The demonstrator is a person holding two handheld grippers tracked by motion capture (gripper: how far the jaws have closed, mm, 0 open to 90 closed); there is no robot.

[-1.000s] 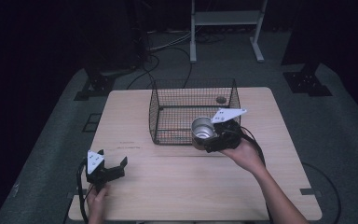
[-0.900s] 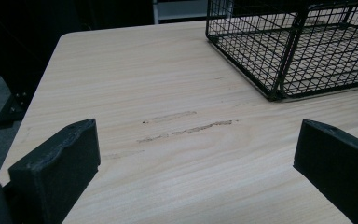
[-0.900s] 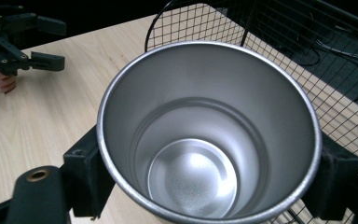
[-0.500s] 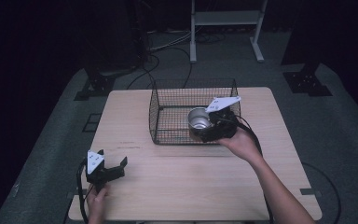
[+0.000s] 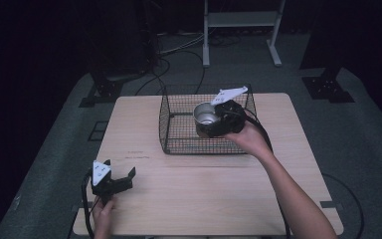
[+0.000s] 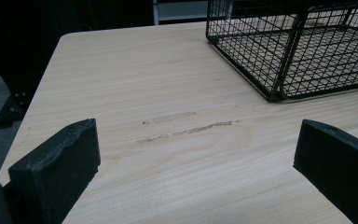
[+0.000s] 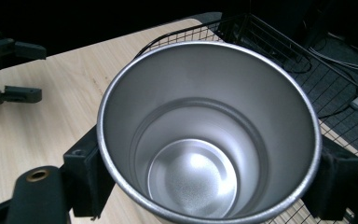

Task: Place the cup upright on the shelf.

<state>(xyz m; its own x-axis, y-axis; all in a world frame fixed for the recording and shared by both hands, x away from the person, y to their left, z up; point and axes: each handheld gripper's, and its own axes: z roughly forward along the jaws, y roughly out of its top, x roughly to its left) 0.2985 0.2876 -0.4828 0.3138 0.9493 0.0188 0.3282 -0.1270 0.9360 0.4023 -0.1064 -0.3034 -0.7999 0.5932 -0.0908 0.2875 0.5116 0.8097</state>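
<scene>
- Pale wood grain runs under my left gripper (image 5: 110,180), which sits low at about 7 o'clock on the table (image 5: 204,199), jaws spread wide with nothing between them (just faint scuff marks (image 6: 186,127) on the boards ahead).
- My left hand (image 5: 102,217) grips it at the near edge.
- Farther up, my right gripper (image 5: 218,121) is clamped on a steel cup (image 5: 206,115), one jaw on each side of its wall; the cup is upright, mouth open, empty inside.
- That cup hangs over the black wire basket (image 5: 179,147), toward its 3 o'clock side, at the table's 12 o'clock half.
- Beyond the table, cables (image 5: 179,47) lie on the dark floor.
</scene>
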